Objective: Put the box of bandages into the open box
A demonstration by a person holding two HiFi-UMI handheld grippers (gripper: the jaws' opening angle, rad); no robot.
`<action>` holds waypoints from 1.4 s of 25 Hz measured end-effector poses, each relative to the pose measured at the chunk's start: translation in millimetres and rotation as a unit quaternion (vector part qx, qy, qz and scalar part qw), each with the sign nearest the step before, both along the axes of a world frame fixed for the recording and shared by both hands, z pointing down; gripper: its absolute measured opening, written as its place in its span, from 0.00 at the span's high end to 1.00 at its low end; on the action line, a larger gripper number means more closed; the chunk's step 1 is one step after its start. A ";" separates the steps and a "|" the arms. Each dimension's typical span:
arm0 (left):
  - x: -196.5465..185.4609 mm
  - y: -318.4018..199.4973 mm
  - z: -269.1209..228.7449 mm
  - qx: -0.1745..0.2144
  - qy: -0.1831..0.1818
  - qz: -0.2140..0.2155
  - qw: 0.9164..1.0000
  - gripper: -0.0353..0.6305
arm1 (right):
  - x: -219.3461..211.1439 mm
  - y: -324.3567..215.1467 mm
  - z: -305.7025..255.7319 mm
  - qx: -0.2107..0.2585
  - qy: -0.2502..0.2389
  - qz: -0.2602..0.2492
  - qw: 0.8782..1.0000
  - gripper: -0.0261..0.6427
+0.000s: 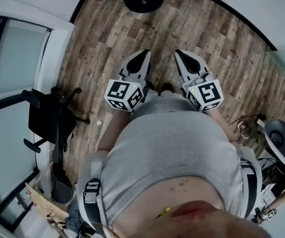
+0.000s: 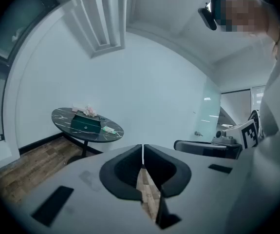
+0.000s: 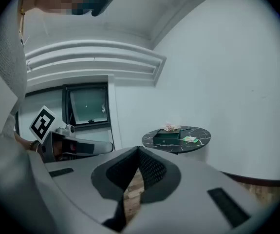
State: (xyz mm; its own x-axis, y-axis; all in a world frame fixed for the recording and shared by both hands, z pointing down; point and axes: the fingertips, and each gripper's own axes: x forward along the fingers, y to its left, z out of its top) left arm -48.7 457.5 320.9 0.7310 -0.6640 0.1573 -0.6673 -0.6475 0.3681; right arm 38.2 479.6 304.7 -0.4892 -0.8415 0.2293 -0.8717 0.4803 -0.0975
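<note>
Head view is showing a person holding both grippers close to the belly, above the wood floor (image 1: 107, 33). The left gripper (image 2: 142, 149) is pressing its jaws together, gripping nothing. The right gripper (image 3: 139, 151) is likewise clenching its jaws on nothing. The bandage box (image 2: 109, 129) is lying on the round table (image 2: 62, 118), well apart from both grippers, just beside the open box (image 2: 85, 125), on its right in both gripper views. Something pale and crumpled (image 2: 84, 111) is sitting behind the open box.
</note>
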 end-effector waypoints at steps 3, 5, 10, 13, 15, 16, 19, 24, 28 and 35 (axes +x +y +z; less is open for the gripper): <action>0.2 -2.0 1.4 0.002 -0.004 -0.002 1.000 0.92 | -0.1 -1.7 0.3 -0.001 -0.001 -0.001 1.000 0.87; 1.2 -2.2 0.5 0.006 -0.008 -0.001 1.000 0.92 | -0.4 -2.3 -0.1 0.000 0.001 -0.002 1.000 0.87; 7.1 -4.0 -0.5 0.011 -0.013 0.000 1.000 0.92 | 4.7 -4.9 1.2 -0.002 0.003 -0.004 1.000 0.87; 9.5 -4.3 -0.4 0.010 -0.013 -0.002 1.000 0.92 | 7.9 -5.1 1.3 -0.002 0.003 -0.005 1.000 0.87; 12.6 -3.9 -1.9 0.011 -0.014 -0.002 1.000 0.92 | 9.8 -4.6 0.3 -0.001 0.004 -0.008 1.000 0.87; 14.4 -3.9 -2.3 0.012 -0.014 -0.002 1.000 0.92 | 10.9 -4.4 0.0 -0.001 0.005 -0.009 1.000 0.87; 19.2 -4.0 -2.1 0.013 -0.016 -0.003 1.000 0.92 | 14.8 -3.5 0.1 0.003 0.003 -0.013 1.000 0.87; 31.2 -0.1 0.5 0.016 -0.013 -0.009 1.000 0.92 | 25.2 -0.9 4.1 -0.004 -0.050 -0.027 0.998 0.87; 41.8 5.5 6.0 0.009 -0.012 -0.020 1.000 0.92 | 34.6 2.1 6.0 -0.003 -0.041 -0.039 0.998 0.87; 44.3 13.5 14.0 -0.004 -0.024 -0.035 0.999 0.92 | 38.3 5.8 18.9 -0.019 -0.042 -0.057 0.997 0.87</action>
